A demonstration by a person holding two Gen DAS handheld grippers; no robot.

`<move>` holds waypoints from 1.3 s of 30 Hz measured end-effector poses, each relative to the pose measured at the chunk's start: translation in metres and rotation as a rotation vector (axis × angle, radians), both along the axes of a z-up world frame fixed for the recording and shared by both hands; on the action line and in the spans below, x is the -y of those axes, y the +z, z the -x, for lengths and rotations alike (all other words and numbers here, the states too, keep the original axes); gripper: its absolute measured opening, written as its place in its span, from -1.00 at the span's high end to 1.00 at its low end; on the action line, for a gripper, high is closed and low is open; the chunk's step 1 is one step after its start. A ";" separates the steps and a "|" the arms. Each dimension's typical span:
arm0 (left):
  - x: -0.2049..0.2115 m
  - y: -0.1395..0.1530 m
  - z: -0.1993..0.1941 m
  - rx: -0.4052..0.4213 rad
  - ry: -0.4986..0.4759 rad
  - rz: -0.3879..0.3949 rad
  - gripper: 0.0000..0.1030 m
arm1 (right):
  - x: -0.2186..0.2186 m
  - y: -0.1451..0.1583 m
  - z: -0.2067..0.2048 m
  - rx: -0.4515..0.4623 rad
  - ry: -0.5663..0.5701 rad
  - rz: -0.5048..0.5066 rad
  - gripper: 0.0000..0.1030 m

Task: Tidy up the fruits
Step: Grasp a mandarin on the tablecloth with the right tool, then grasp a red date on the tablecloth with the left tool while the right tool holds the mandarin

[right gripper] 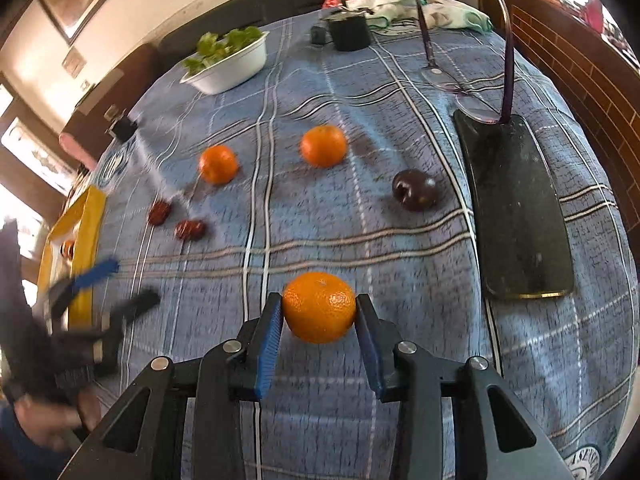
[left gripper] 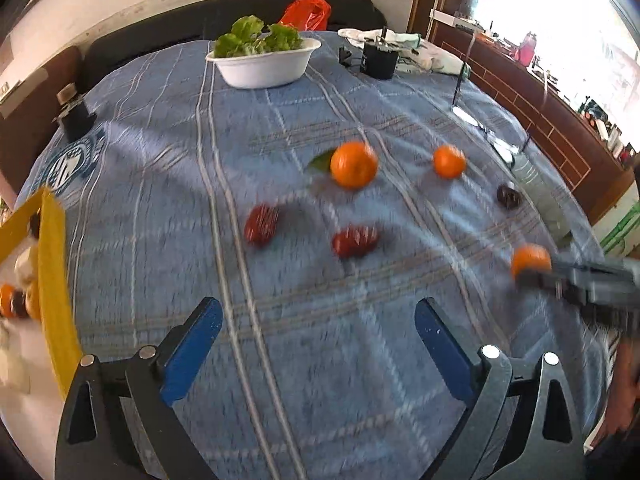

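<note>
While right gripper (right gripper: 319,312) clamps the near orange (right gripper: 319,307) on the blue cloth (right gripper: 400,400), left gripper (left gripper: 318,344) hangs wide and empty. Grasp step; next, likely lift it to the yellow tray (left gripper: 54,264) at left. Farther out: two dates (left gripper: 262,225), two oranges (right gripper: 323,146), a plum (right gripper: 415,190).

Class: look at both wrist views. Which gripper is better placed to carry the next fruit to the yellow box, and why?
The right gripper. Its jaws already sit against both sides of an orange. The left gripper is wide open with only tablecloth between its jaws, though it is nearer the yellow box.
</note>
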State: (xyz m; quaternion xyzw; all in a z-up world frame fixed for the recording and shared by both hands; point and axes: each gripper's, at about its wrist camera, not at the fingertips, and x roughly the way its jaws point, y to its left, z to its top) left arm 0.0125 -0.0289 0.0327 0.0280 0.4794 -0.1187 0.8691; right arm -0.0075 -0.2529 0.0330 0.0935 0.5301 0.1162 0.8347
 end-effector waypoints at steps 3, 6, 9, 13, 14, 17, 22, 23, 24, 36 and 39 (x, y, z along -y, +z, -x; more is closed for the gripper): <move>0.010 -0.001 -0.020 -0.008 -0.001 -0.010 -0.73 | 0.001 0.003 0.009 0.011 0.012 0.011 0.23; 0.021 -0.010 -0.034 -0.024 -0.021 -0.048 -0.54 | 0.007 0.006 0.017 0.025 0.011 0.018 0.23; 0.025 -0.019 -0.044 -0.029 -0.019 -0.084 -0.36 | 0.013 0.012 0.023 0.040 0.002 0.019 0.23; 0.028 -0.023 -0.050 -0.015 -0.020 -0.087 -0.17 | 0.017 0.013 0.031 0.043 0.001 0.032 0.22; 0.030 -0.023 -0.050 -0.007 -0.028 -0.093 -0.10 | 0.018 0.013 0.032 0.042 0.000 0.032 0.22; 0.034 -0.022 -0.045 0.007 -0.039 -0.090 0.25 | 0.020 0.014 0.033 0.044 -0.006 0.035 0.22; 0.031 -0.022 -0.016 0.024 -0.044 -0.068 0.43 | 0.014 0.014 0.032 0.048 0.007 0.033 0.22; 0.030 -0.022 -0.010 0.028 -0.047 -0.066 0.43 | 0.012 0.014 0.031 0.046 0.014 0.032 0.22; 0.028 -0.022 -0.005 0.030 -0.050 -0.062 0.43 | 0.009 0.013 0.030 0.044 0.019 0.030 0.22; 0.012 -0.010 0.006 0.015 -0.057 0.015 0.37 | -0.012 0.010 0.025 0.032 0.076 0.029 0.22; 0.017 -0.004 -0.004 0.029 -0.067 0.007 0.30 | -0.009 0.010 0.027 0.032 0.071 0.029 0.22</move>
